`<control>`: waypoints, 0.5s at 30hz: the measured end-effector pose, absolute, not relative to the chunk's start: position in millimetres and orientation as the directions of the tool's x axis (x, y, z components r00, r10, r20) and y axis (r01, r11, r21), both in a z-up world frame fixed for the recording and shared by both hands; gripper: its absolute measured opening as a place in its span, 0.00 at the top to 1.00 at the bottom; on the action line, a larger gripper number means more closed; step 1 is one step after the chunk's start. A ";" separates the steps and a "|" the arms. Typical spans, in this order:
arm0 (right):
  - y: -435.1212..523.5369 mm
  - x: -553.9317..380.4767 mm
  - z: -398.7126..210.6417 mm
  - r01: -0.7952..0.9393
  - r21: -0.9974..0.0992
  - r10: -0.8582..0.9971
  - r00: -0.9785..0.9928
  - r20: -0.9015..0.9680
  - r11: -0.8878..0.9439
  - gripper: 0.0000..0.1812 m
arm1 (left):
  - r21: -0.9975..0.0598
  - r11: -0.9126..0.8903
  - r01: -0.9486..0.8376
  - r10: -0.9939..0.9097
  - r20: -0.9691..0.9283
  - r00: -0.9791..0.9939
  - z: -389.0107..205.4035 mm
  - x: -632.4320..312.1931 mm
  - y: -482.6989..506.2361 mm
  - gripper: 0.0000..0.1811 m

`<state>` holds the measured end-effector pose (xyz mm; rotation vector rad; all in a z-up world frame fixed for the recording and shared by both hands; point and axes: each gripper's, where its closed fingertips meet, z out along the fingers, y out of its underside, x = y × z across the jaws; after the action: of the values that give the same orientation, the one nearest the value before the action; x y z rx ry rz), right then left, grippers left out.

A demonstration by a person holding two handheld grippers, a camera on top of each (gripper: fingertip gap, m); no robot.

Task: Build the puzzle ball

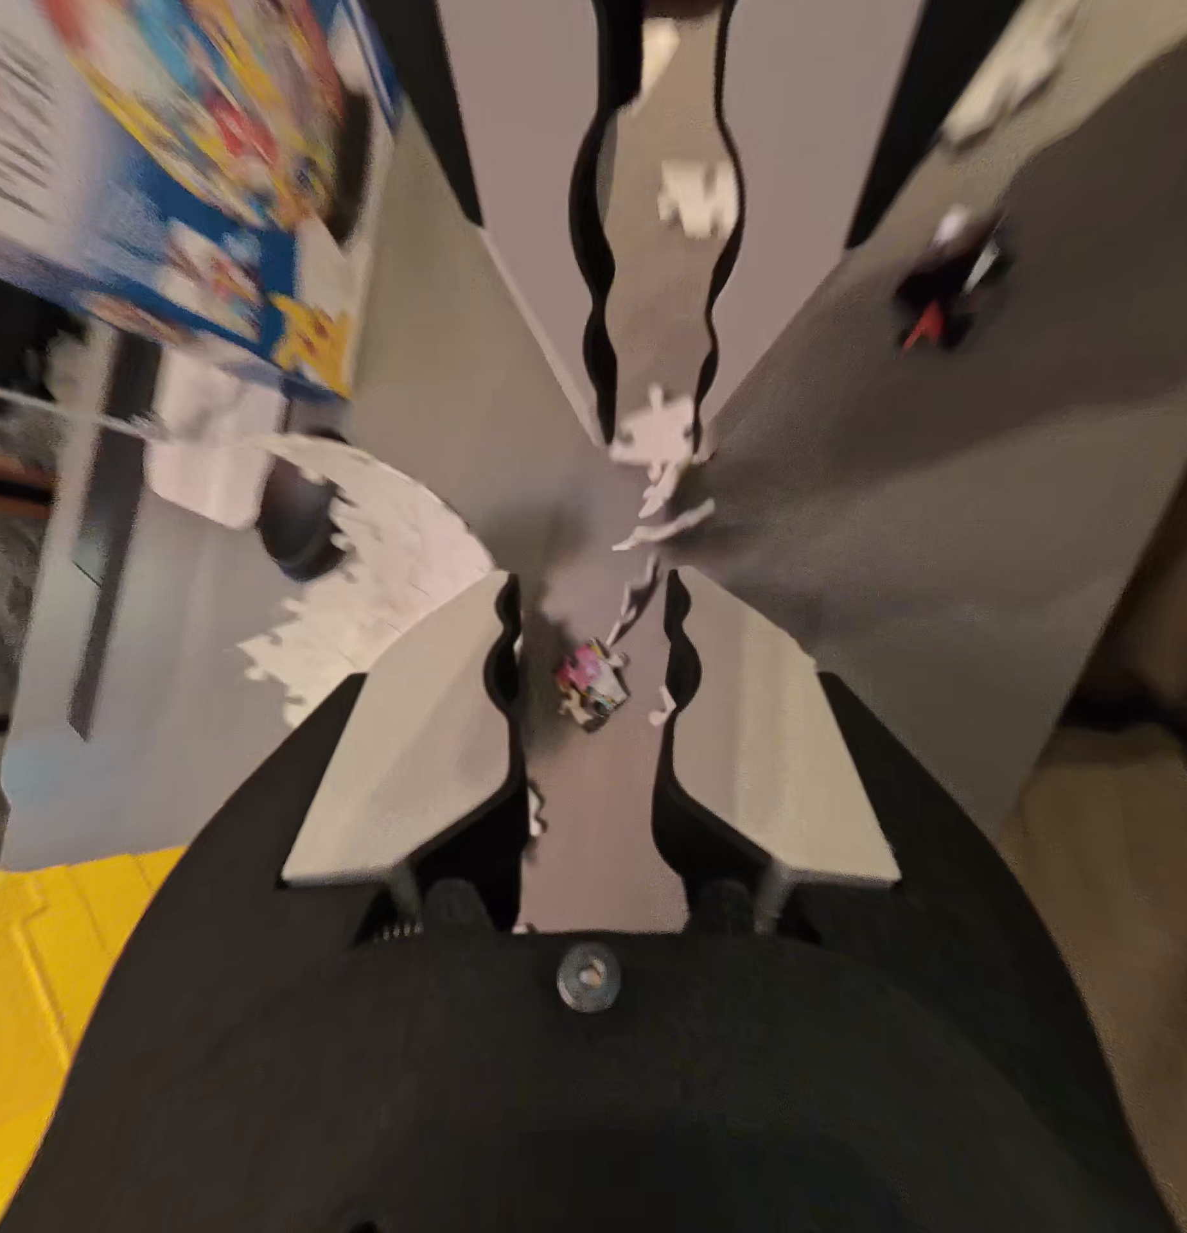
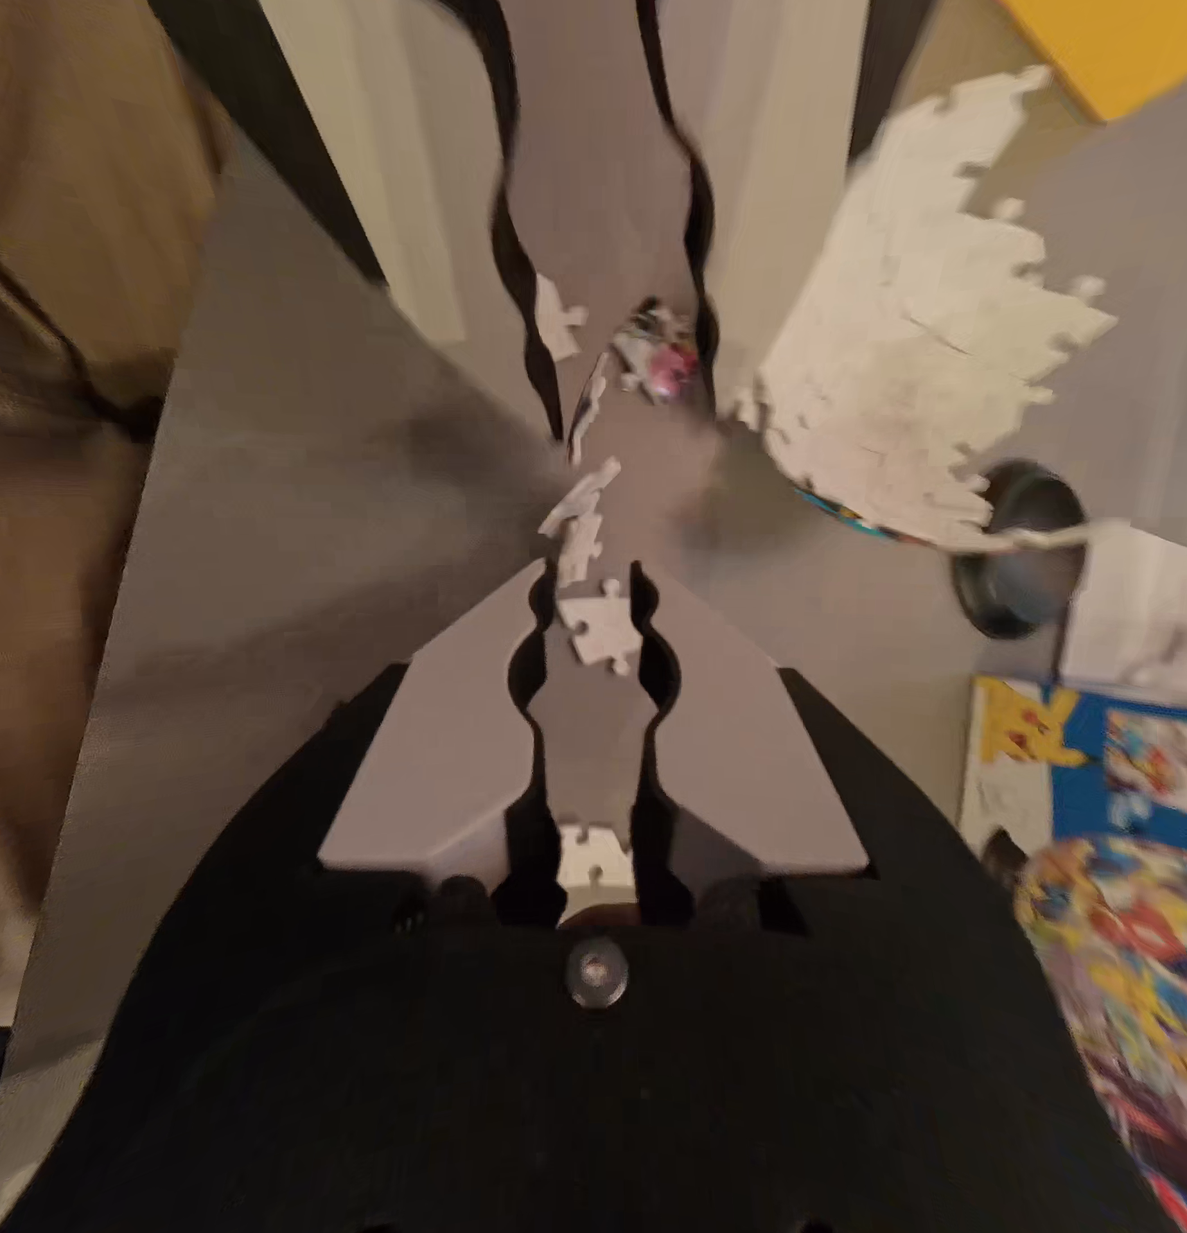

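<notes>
Curving white, part-built puzzle ball (image 2: 898,347) shows jagged, unfinished edge.

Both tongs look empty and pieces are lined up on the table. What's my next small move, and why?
Probably ease the right tongs down onto the white piece lying flat between the tips and close on it. Both the right and left tongs are open and hold nothing, that piece is nearest, and the half-built shell sits just to the right, waiting for more pieces.

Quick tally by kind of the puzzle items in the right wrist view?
White loose pieces: 6
Coloured piece: 1
Part-built ball: 1
Box: 1
Total: 9
</notes>
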<state>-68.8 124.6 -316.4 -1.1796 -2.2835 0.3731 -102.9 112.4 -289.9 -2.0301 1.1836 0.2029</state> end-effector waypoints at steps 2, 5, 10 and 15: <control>126.5 -67.3 -287.8 0.618 -0.580 0.846 -0.427 0.319 0.531 0.88 | -0.684 -0.212 -0.698 -0.634 -0.446 0.631 -244.8 -103.9 107.0 0.76; 148.3 -58.4 -263.0 0.586 -0.675 0.893 -0.327 0.309 0.448 0.86 | -0.799 -0.160 -0.580 -0.490 -0.446 0.749 -201.2 -141.8 111.8 0.73; 198.5 -57.1 -252.0 0.541 -0.830 0.990 -0.037 0.134 0.133 0.75 | -0.890 -0.354 -0.288 -0.358 -0.156 0.921 -218.8 -214.9 137.0 0.63; 209.3 -62.8 -271.6 0.553 -0.833 0.996 0.078 0.036 -0.013 0.73 | -0.819 -0.551 -0.160 -0.347 0.051 0.936 -266.6 -224.2 175.3 0.58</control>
<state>-62.8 209.3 -271.6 -1.6531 -1.5594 0.7991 -224.2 175.3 -266.6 -2.1613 0.3580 -0.2568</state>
